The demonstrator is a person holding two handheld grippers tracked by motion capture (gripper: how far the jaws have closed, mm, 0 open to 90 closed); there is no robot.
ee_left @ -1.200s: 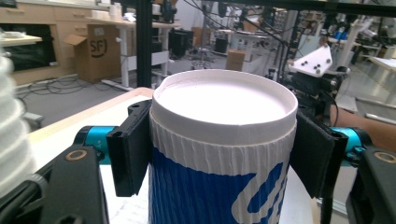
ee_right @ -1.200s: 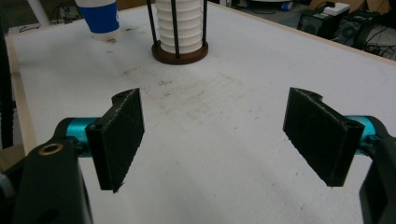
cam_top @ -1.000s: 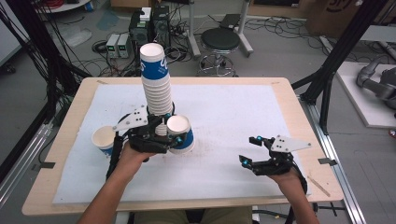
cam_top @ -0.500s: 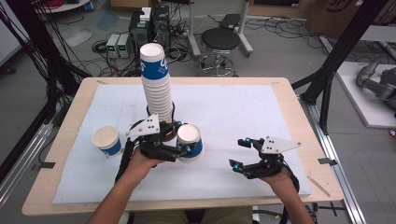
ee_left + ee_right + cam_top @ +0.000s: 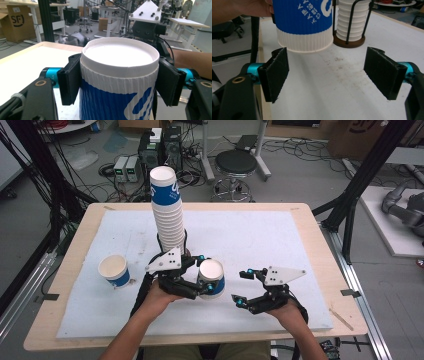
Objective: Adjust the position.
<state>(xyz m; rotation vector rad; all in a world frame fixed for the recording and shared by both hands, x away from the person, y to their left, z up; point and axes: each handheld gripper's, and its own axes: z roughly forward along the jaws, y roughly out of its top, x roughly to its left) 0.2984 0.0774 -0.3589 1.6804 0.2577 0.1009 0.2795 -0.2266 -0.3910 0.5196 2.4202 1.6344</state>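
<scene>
left claw (image 5: 202, 282): clamped on paper cup (image 5: 211, 277), held upright near the cup stack (image 5: 167, 215) | right claw (image 5: 244, 287): jaws wide, empty, just right of cup | table (image 5: 280, 227)

Lab or robotics workshop. Wooden desk (image 5: 75, 270) with white mat on a bare concrete floor, black metal frame posts (image 5: 367, 170) around it, loose cables (image 5: 65, 175) running everywhere, power boxes (image 5: 127, 168) and a black stool (image 5: 238, 165) behind. Grey robot arm (image 5: 402, 210) lying off to the side. More work tables and cardboard boxes (image 5: 16, 22) farther back.
</scene>
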